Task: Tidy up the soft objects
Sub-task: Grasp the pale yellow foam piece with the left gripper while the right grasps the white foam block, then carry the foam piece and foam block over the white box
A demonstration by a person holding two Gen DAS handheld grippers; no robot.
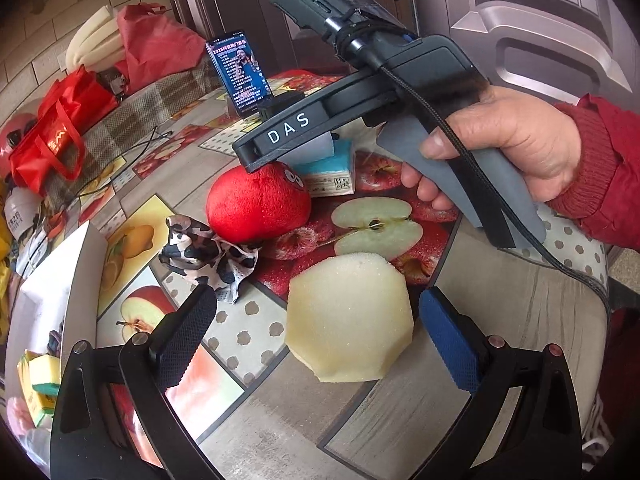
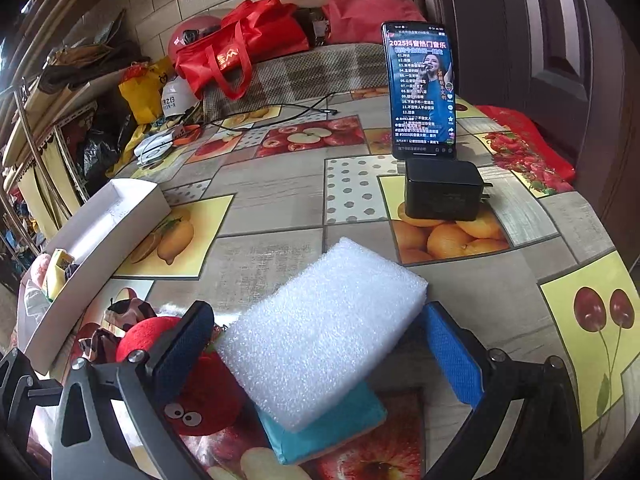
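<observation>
In the left wrist view, the left gripper (image 1: 316, 336) fills the bottom of the frame with its jaws spread wide and grasping nothing; between them, toward the lower centre, a pale yellow sponge (image 1: 349, 320) lies flat on the counter (image 1: 500, 312), clear of both pads. Just above and left of it sits a red plush toy (image 1: 258, 204) with cartoon eyes, and a crumpled black-and-white cloth (image 1: 208, 254) lies against the toy's lower left side. A white box (image 1: 60, 292) runs along the left edge of the frame, with a few small items inside at its near end (too blurred to name). The right gripper (image 1: 256, 160) reaches in from the upper right, held by the person's right hand (image 1: 508, 148), its tip over the plush toy. In the right wrist view, the right gripper (image 2: 316, 354) has its jaws released and wide, and a white foam block (image 2: 320, 336) lies between them, tilted, its lower end resting on a teal sponge (image 2: 328, 428) at the bottom centre; whether the pads touch the foam cannot be told. The plush toy (image 2: 200, 396) shows behind the left finger at the lower left. Farther back, in the upper right of that frame, a phone (image 2: 422, 88) stands upright with its screen lit, just behind a black charger (image 2: 444, 190), and a red bag (image 2: 240, 52) lies at the upper centre.
</observation>
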